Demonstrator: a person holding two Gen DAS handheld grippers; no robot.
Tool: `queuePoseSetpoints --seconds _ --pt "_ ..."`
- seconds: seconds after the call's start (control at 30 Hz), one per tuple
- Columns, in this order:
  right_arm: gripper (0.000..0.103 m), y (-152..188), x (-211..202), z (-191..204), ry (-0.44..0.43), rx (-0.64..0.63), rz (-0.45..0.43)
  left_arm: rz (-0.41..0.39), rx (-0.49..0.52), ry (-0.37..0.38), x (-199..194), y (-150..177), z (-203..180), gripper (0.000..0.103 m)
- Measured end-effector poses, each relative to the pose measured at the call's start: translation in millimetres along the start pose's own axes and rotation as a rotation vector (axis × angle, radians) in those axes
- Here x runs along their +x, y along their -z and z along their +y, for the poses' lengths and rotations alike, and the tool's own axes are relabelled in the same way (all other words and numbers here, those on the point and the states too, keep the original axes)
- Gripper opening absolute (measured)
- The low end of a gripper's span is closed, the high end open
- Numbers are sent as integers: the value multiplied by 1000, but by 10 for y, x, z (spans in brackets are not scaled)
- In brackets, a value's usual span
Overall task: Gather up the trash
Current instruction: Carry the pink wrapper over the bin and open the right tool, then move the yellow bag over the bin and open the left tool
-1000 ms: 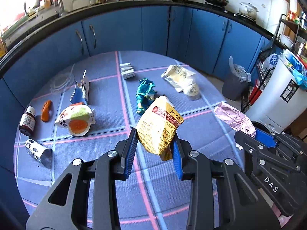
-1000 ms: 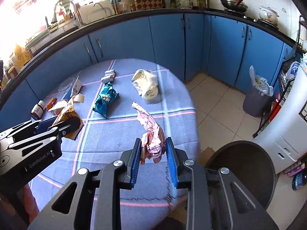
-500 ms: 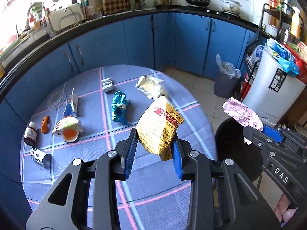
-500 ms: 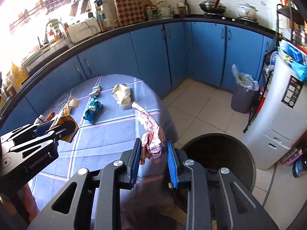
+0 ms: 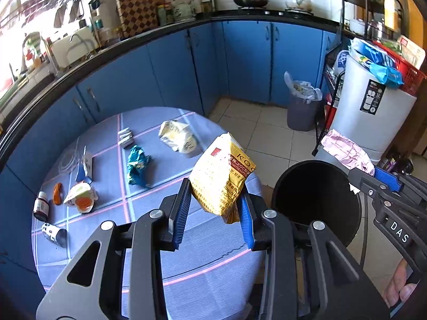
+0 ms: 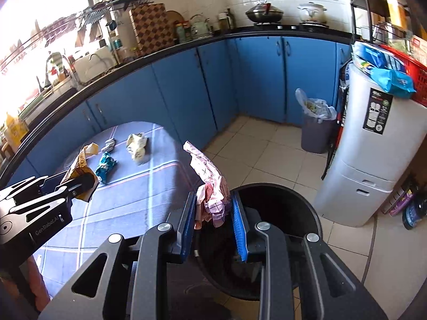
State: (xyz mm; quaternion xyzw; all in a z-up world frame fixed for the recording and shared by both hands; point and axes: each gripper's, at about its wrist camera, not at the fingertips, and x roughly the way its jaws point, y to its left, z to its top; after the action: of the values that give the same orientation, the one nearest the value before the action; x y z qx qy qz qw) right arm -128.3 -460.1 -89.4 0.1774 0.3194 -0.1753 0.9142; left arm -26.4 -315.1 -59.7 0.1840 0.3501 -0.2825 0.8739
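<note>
Blue kitchen cabinets curve behind a round table (image 5: 213, 274) with a blue checked cloth, and a black bin (image 5: 317, 202) stands on the tiled floor at its right edge. Collection looks only partly done: a teal wrapper (image 5: 137, 165), a cream bag (image 5: 177, 137), a folded packet (image 5: 125, 138), a yoghurt cup (image 5: 80, 200) and a small can (image 5: 53, 233) lie on the cloth. The left gripper (image 5: 214, 210) clamps a yellow snack bag (image 5: 222, 178) over the table's lower right, just short of the bin. The right gripper (image 6: 213, 216) grips a crumpled pink wrapper (image 6: 210, 184) at the bin's near rim.
</note>
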Motion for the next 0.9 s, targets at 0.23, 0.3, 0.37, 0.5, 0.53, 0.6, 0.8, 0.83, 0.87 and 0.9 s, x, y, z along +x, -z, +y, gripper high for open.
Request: queuePoseSetpoints --seconds 0.23,0.3,0.37,0.5,0.53,0.6,0.8,0.83,0.87,0.9 --pt "26 3 -32 -209 -3 33 -27 -8 45 5 34 -67 -252 35" --pt "26 0 -46 -238 -6 35 -38 -5 53 7 53 -87 -304 35" --pt "28 -8 -61 -238 8 18 -49 -5 59 8 68 -107 -352 35" --pt "28 -21 -70 -211 52 -19 -68 -7 68 12 98 -146 -448 35" --pt "29 -25 -64 -226 52 -15 -68 -7 70 12 106 -150 -459 35" --pt "38 -31 -57 -269 48 -2 -72 -3 74 12 124 -159 -487 35" --pt "66 -14 -62 -286 83 -24 -103 2 77 11 161 -180 -516 35" --pt "67 -11 -56 -293 85 -23 -101 3 77 11 166 -181 -523 35" --pt "67 -3 -48 -307 86 -19 -98 4 79 11 173 -183 -535 35" --pt "67 1 -43 -321 85 -16 -95 4 81 12 181 -183 -542 35"
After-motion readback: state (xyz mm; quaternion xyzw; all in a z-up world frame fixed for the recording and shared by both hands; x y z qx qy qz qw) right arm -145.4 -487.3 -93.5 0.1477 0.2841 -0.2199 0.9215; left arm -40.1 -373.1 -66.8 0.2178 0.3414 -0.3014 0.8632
